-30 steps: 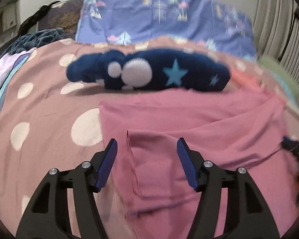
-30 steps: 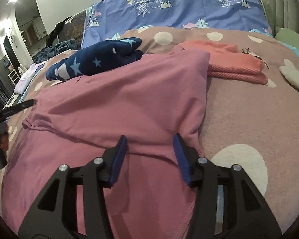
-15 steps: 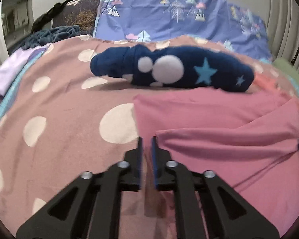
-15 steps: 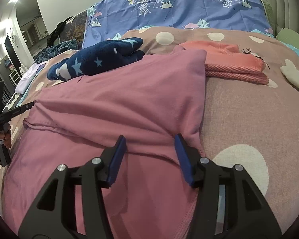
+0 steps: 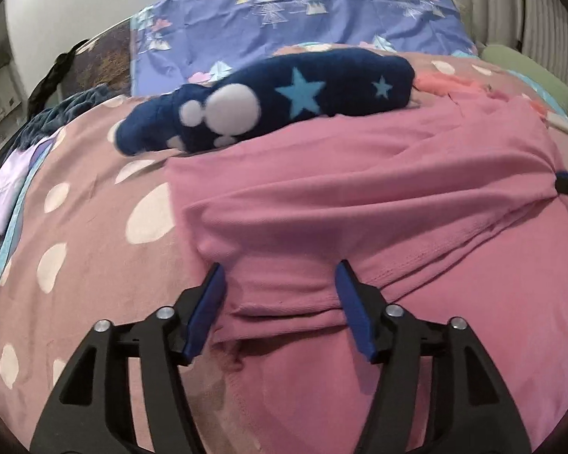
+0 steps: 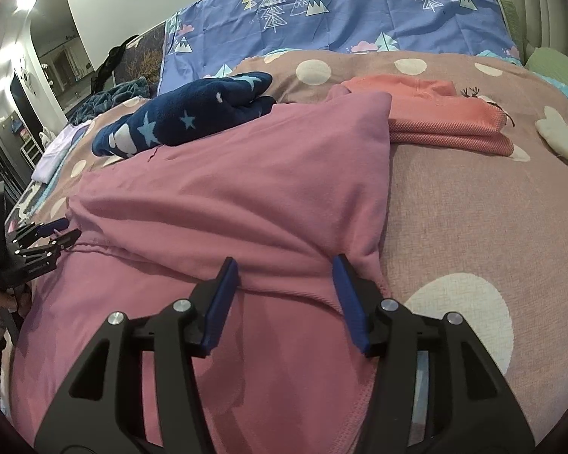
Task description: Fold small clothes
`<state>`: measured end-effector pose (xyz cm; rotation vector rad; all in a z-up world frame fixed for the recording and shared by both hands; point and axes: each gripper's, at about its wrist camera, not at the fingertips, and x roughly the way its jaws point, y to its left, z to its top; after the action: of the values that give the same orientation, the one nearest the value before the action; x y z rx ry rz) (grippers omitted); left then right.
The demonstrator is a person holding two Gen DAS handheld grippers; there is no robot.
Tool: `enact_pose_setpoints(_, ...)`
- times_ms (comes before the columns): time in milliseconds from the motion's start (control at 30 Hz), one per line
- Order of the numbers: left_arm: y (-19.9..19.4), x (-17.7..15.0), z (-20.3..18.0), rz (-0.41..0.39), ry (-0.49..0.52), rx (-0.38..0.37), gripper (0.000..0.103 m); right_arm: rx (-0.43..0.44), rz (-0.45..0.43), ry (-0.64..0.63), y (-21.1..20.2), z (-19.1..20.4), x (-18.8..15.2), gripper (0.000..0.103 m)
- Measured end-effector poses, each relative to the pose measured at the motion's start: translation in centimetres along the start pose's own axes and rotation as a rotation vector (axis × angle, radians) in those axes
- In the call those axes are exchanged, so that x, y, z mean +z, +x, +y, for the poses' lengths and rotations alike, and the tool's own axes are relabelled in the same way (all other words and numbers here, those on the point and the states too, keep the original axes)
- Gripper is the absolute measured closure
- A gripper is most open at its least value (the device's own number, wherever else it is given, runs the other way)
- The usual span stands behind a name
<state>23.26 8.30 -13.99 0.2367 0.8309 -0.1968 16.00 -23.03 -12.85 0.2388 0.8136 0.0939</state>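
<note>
since half a second back the left claw [image 5: 280, 287] went from nearly pinched to spreading apart, its jaws opening around a bunched fold of the pink garment [image 5: 378, 196] without pressing it. right claw [image 6: 284, 283] sits parted over the folded hem on its side, gripping nothing. garment lies on the polka-dot bed [image 6: 473, 208], navy star fleece [image 5: 276, 102] just behind it.

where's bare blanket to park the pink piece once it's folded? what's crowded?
Free: polka-dot blanket left of the pink garment, up to the lilac cloth at the edge; also right of it, below the folded coral garment. Crowded: the far side, where the navy star garment and the coral one touch the pink.
</note>
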Motion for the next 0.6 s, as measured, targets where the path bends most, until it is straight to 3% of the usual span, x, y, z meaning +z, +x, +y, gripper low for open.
enact_pose_setpoints(100, -2.1, -1.1, 0.9, 0.004, -0.037, -0.027, 0.038, 0.057, -0.02, 0.084, -2.7, -1.1, -0.4, 0.05)
enact_pose_setpoints(133, -3.2, -2.0, 1.0, -0.007, -0.034, -0.049, 0.038, 0.118, -0.038, 0.137, -4.6, -1.9, -1.2, 0.05)
enact_pose_setpoints(233, -6.7, -6.0, 1.7, -0.009, -0.013, -0.128, 0.033, 0.156, -0.039, 0.187, -8.5, -3.5, -4.3, 0.047)
enact_pose_setpoints(333, -9.0, -10.7, 1.9, 0.057, -0.001, -0.237, 0.033, 0.201, 0.017, 0.235, -11.2, -4.6, -8.2, 0.048)
enact_pose_setpoints(500, -13.1, -15.6, 1.3, 0.06, -0.06, -0.463, 0.033, 0.243, 0.064, 0.215, -15.7, -3.3, -13.2, 0.05)
enact_pose_setpoints(600, -14.6, -17.5, -0.2, 0.063, -0.013, -0.489, 0.033, 0.256, 0.11, 0.172, -17.4, -1.7, -15.7, 0.044)
